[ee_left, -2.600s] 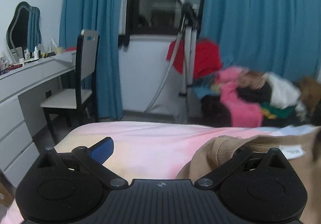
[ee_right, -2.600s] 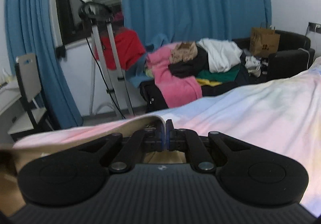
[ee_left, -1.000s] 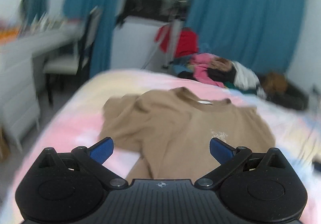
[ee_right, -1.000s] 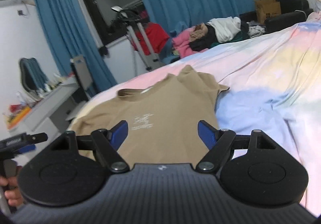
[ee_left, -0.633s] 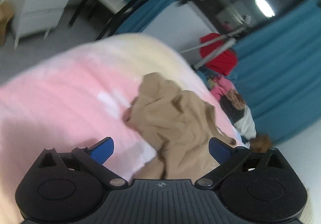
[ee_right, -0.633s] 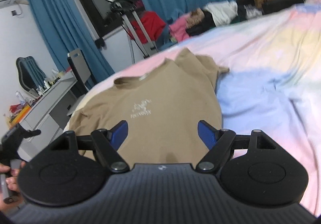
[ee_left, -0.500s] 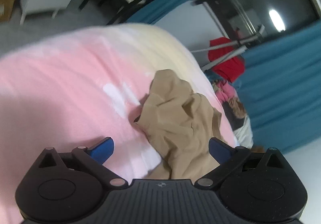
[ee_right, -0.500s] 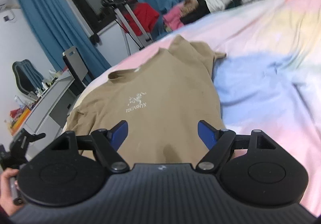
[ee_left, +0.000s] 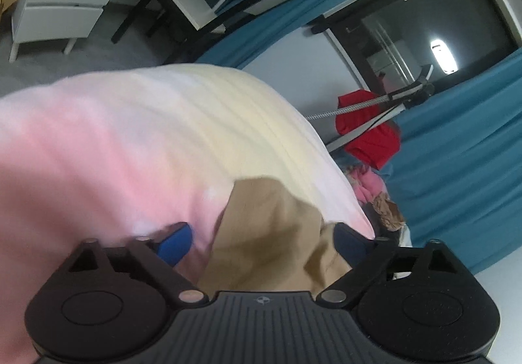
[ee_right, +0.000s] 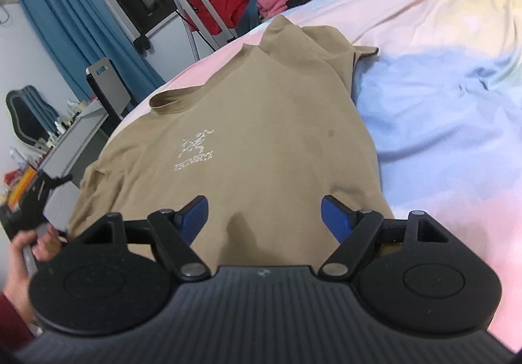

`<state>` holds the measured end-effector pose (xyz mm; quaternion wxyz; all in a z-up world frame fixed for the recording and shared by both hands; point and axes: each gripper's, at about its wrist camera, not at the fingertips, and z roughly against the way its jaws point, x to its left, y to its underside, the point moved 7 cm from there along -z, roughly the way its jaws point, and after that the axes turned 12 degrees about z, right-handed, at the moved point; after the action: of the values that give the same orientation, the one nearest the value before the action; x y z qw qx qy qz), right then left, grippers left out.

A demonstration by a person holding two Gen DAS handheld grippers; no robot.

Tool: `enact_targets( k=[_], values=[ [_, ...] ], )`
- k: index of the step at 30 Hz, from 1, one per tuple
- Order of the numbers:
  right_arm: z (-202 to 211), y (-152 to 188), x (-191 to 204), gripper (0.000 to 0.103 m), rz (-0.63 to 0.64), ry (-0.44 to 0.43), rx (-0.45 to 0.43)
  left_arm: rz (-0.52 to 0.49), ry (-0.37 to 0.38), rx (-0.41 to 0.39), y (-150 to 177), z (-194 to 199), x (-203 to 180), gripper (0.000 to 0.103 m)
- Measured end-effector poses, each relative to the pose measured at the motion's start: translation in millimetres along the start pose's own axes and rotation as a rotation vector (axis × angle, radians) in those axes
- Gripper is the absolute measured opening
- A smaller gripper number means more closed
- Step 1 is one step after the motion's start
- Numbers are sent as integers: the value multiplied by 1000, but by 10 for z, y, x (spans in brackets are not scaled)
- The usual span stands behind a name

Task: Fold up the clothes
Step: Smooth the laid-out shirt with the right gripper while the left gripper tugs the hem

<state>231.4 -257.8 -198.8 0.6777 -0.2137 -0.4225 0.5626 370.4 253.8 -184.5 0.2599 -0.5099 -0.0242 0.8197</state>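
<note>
Tan tee (ee_right: 248,142) lies flat, collar far; your L gripper (ee_left: 261,236), fingers apart, probably straddles its left sleeve; R gripper (ee_right: 264,213) released near hem.

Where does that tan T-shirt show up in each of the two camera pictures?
Left wrist: the tan T-shirt shows only as a bunched part, bottom centre, between the open jaws.
Right wrist: it lies spread across the picture's centre, logo up.
Shared landmark: the red garment by the window.

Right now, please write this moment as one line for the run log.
step: reaching for shirt | shirt: flat on bed, print up | left gripper: open at sleeve | right gripper: open over hem
</note>
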Motion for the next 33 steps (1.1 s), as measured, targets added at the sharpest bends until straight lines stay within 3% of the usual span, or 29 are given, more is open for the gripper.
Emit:
enact_targets(
  k=[2,4,5,6,13,20,22,24,27,33],
  values=[
    [-36,-12,2,78,21,10,-4,-52,-19,-11,-43,-35,-103,61],
    [-60,-26,20,78,44,20,-9,-104,-39,-22,-87,-70,-207,37],
    [-64,-31,34,78,55,24,-10,-130,-48,-28,-109,-87,-259,14],
    [-64,-31,43,79,61,24,-10,-156,-58,-33,-131,-104,-312,4],
    [-28,-55,25,78,56,27,-21,-309,-148,-64,-230,-217,-533,2],
    [-81,-81,23,78,88,43,-40,-434,-262,-85,-272,-317,-608,3],
    [-96,-91,27,78,100,47,-49,-469,-295,-91,-285,-344,-630,13],
    [-99,-105,28,78,111,49,-56,-504,-318,-91,-265,-332,-650,37],
    [-70,-133,33,78,120,46,-71,-553,-293,-71,-33,-65,-666,49],
    [145,-211,115,78,160,42,-135,-658,-183,-58,740,768,-909,76]
  ],
)
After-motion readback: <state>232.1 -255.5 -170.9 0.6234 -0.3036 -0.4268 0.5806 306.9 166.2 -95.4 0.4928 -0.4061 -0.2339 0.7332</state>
